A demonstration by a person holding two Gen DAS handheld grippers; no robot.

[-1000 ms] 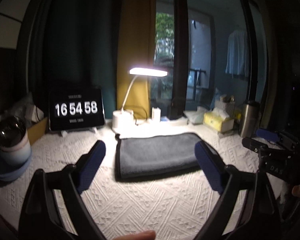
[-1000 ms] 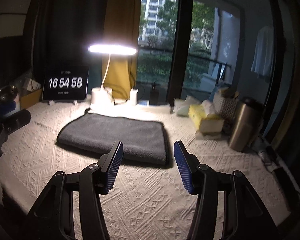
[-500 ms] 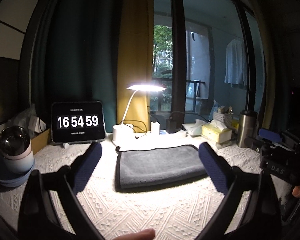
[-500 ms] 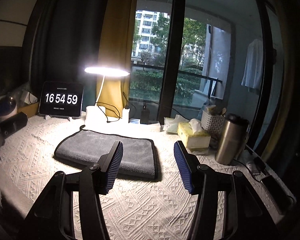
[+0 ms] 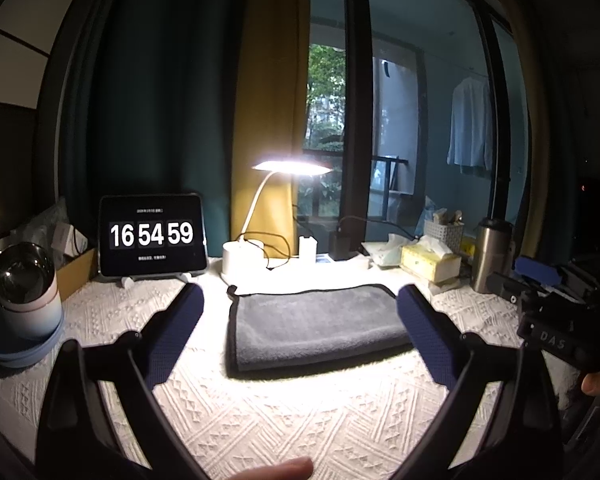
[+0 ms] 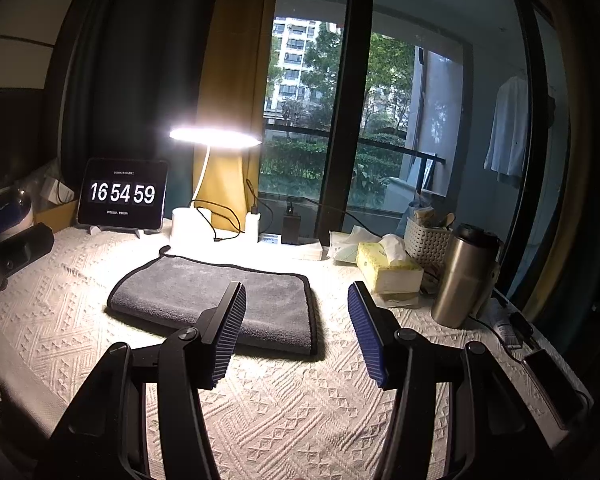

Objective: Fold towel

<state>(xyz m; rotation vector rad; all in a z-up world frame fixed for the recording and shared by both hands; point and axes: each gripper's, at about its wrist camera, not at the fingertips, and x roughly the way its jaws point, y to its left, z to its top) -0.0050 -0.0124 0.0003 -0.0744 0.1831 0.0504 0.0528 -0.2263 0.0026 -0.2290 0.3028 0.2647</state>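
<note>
Seemingly folded towel (image 5: 316,322) (grey), both grippers agape

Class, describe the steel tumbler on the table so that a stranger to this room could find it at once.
Start at the lit desk lamp at the back of the white-clothed table and look along to the window-side end. Past the yellow tissue box and in front of the white basket stands the steel tumbler: the only tall, shiny metal cylinder there, with a dark lid.
</note>
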